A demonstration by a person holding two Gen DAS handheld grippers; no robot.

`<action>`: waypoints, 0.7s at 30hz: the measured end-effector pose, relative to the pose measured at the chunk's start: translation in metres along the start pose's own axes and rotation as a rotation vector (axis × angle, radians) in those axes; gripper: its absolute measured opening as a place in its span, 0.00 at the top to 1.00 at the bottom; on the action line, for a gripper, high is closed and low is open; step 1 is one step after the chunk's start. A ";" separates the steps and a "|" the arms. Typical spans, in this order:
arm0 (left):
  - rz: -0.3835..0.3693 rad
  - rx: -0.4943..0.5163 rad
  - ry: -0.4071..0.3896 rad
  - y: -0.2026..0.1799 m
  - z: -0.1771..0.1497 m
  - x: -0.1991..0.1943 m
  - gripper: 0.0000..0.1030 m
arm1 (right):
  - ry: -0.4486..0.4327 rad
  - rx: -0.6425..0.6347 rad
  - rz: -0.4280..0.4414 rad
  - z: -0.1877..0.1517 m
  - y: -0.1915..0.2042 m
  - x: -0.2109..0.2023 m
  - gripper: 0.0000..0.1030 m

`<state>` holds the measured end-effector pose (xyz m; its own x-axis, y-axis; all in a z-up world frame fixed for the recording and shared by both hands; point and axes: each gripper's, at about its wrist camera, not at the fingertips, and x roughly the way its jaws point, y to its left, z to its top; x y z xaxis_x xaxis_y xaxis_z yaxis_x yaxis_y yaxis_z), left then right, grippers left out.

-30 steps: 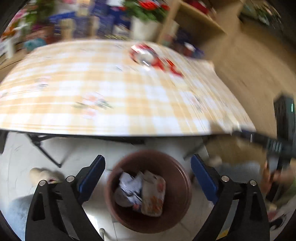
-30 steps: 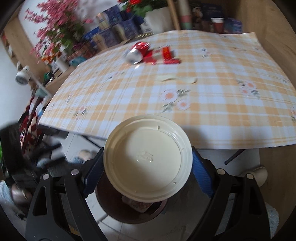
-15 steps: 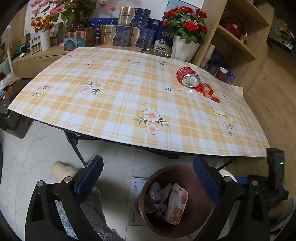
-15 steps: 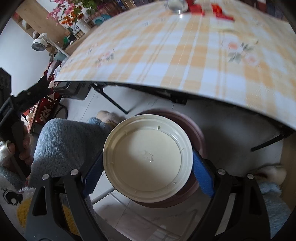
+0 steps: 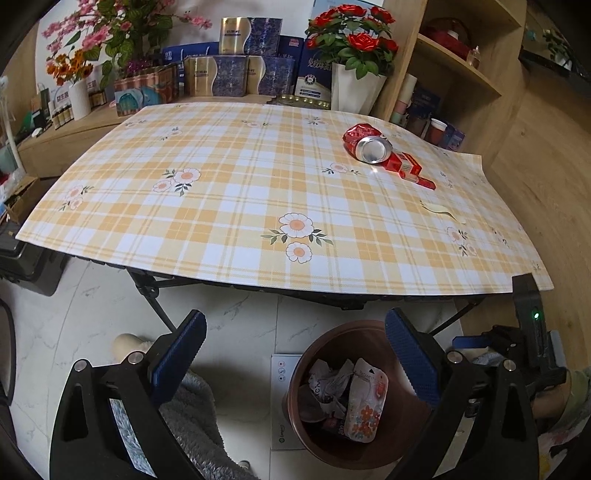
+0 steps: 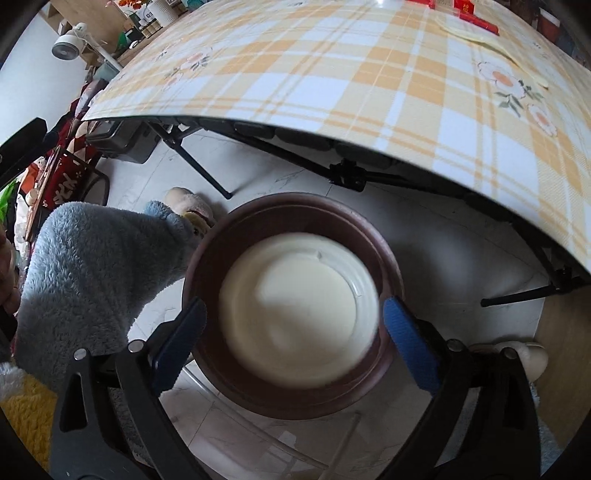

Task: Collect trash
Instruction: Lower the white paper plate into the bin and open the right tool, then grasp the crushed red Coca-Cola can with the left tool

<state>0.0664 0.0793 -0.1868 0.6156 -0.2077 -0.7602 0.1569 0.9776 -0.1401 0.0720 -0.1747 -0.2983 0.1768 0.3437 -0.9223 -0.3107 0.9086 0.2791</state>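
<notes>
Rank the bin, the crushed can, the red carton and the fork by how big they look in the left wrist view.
1. bin, though it is nearest the camera
2. and 3. crushed can and red carton: too alike to rank
4. fork

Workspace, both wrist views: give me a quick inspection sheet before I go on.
Surface: orange plaid tablecloth on a folding table.
Job's things: cream round plastic plate blurred over the brown round bin, clear of the pads; crushed red can, red carton and pale fork on the cloth.
Clutter: wrappers in the bin.
Grippers: right gripper jaws opening; left gripper open, empty.
Cables: nothing seen.
Surroundings: red roses, boxes, wooden shelves.
</notes>
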 end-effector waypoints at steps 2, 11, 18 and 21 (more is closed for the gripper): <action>0.000 0.010 0.004 -0.001 0.000 0.002 0.08 | -0.006 0.003 -0.005 0.001 -0.002 -0.004 0.07; -0.032 0.020 0.004 -0.008 -0.001 0.006 0.08 | -0.093 0.037 -0.055 0.006 -0.016 -0.037 0.06; -0.067 0.031 0.001 -0.017 0.003 0.011 0.08 | -0.174 0.046 -0.120 0.015 -0.027 -0.068 0.06; -0.080 0.029 0.002 -0.020 0.009 0.015 0.08 | -0.190 0.047 -0.163 0.022 -0.031 -0.077 0.06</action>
<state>0.0797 0.0562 -0.1899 0.5989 -0.2849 -0.7484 0.2277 0.9566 -0.1819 0.0890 -0.2240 -0.2302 0.3951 0.2259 -0.8904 -0.2209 0.9642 0.1466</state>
